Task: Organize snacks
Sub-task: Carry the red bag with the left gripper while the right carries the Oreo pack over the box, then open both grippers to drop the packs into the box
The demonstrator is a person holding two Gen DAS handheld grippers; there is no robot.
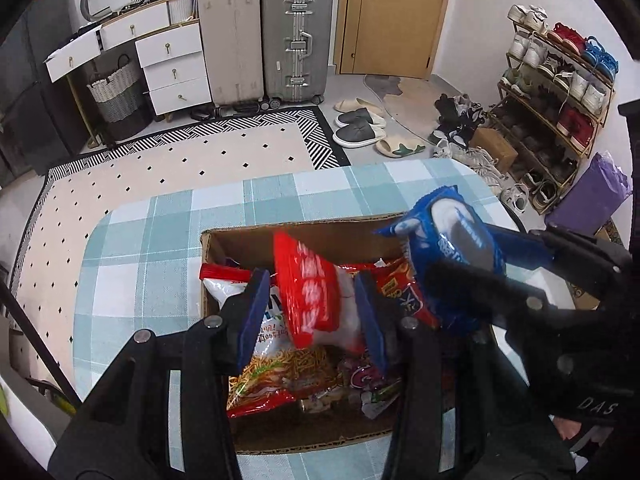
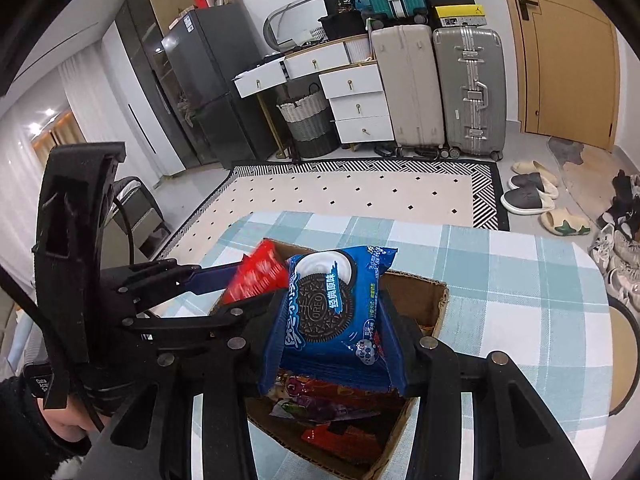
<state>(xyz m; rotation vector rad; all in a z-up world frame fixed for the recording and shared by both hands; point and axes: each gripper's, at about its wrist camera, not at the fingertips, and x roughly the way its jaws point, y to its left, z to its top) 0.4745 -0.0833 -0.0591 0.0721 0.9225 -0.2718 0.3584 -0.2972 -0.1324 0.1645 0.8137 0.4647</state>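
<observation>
A cardboard box (image 1: 304, 229) stands on the checked table and holds several snack packets, among them a noodle snack bag (image 1: 280, 376). My left gripper (image 1: 312, 304) hangs over the box; the red and white snack packet (image 1: 312, 292) sits between its blue pads, but whether they press on it I cannot tell. My right gripper (image 2: 334, 320) is shut on a blue Oreo packet (image 2: 332, 304) and holds it above the box (image 2: 432, 292). The right gripper with the Oreo packet (image 1: 452, 248) also shows at the right of the left wrist view. The red packet (image 2: 260, 276) shows left of the Oreo packet.
The table has a blue and white checked cloth (image 1: 132, 264). Behind it lie a dotted rug (image 1: 160, 172), two suitcases (image 1: 296, 40), a white drawer unit (image 1: 172, 68), a shoe rack (image 1: 560, 92) and slippers (image 1: 360, 128). A chair (image 2: 624, 360) stands at the table's right.
</observation>
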